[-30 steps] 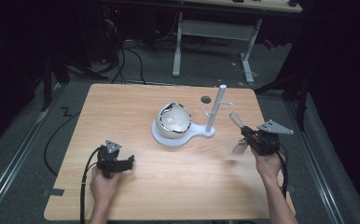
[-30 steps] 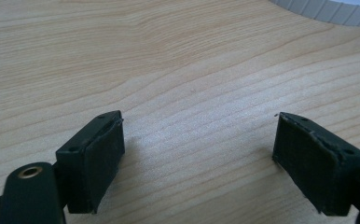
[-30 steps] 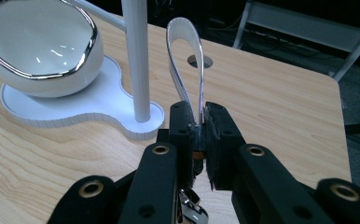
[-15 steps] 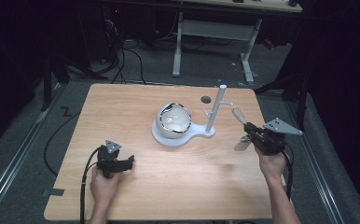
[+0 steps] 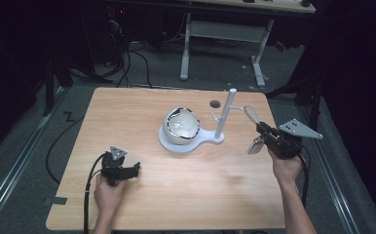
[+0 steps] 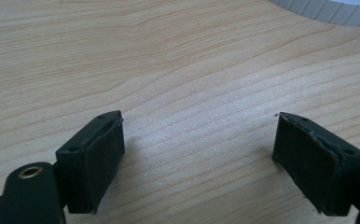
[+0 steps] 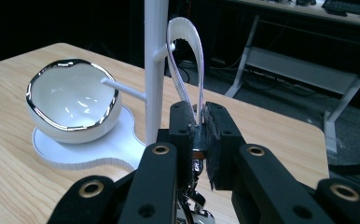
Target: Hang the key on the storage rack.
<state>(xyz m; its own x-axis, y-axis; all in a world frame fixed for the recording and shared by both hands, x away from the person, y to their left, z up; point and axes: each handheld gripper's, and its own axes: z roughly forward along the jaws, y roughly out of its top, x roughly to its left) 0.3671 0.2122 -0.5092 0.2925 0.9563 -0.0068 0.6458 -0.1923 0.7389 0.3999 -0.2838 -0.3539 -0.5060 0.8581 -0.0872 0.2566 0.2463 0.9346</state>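
Right gripper is clamped on a thin white ribbed strap loop; the loop stands up out of the closed jaws, with small metal hardware hanging below them in the high view. The loop's top sits just beside the tall white post of the white stand, near a side peg; contact can't be confirmed. 1 white bowl with a silver rim sits on the stand's round base, left of the post in the right gripper view. Left gripper is released, jaws wide apart over the light wooden table, holding nothing, well apart from the stand. Count: 2 grippers, 1 strap, 1 bowl, 1 stand.
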